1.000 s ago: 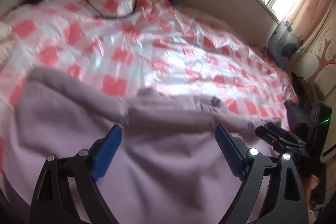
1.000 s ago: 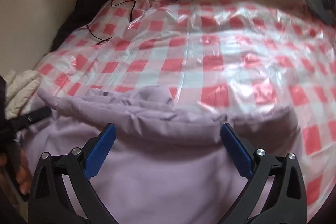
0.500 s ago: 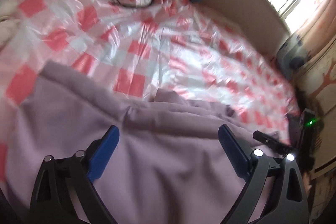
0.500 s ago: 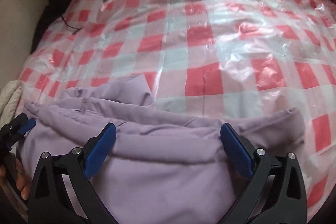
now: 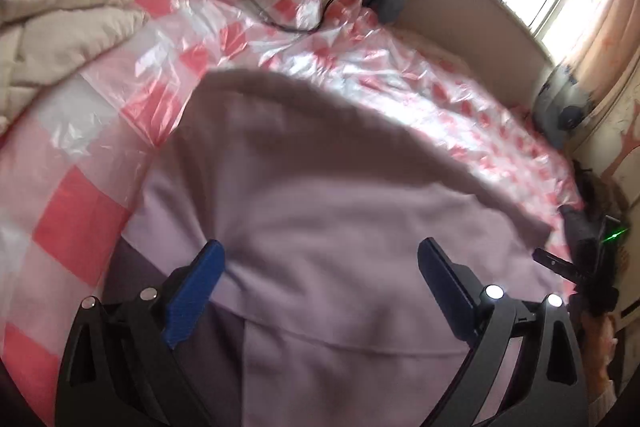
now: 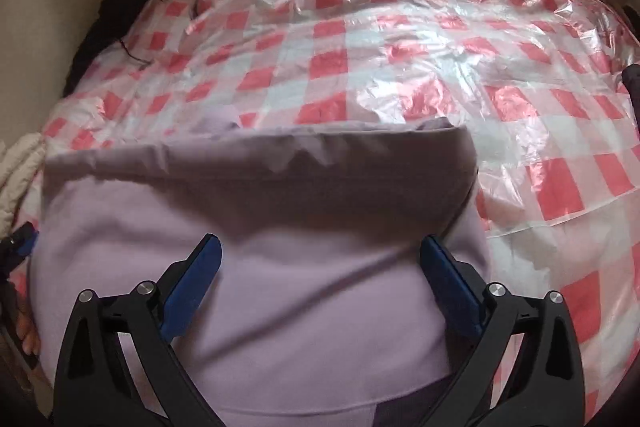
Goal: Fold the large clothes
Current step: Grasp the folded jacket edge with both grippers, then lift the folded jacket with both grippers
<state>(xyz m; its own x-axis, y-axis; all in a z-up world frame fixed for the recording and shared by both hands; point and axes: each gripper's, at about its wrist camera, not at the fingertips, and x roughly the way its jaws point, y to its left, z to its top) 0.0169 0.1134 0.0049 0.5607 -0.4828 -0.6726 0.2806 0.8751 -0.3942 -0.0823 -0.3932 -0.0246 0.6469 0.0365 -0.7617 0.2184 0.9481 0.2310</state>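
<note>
A cream quilt [image 5: 60, 27] is bunched at the far left of the bed, on the checked sheet [image 5: 80, 219], a red-and-white plastic cover that spreads over the whole bed. Right of it the garment [image 5: 320, 207], a large lilac piece, lies on the sheet near the bed's near edge, with its far part folded over toward the near part so a straight fold edge runs across. The left hand-held gripper [image 5: 320, 269] hangs over the garment with its blue fingers [image 5: 192, 291] spread wide, released, nothing between them. In the right wrist view the garment [image 6: 260, 267] fills the near half, its fold edge [image 6: 300, 135] level across the sheet [image 6: 400, 59]. The right hand-held gripper [image 6: 318, 263] is likewise released, its jaws wide apart above the lilac cloth. A black cable [image 5: 280, 23] lies on the sheet's far part.
</note>
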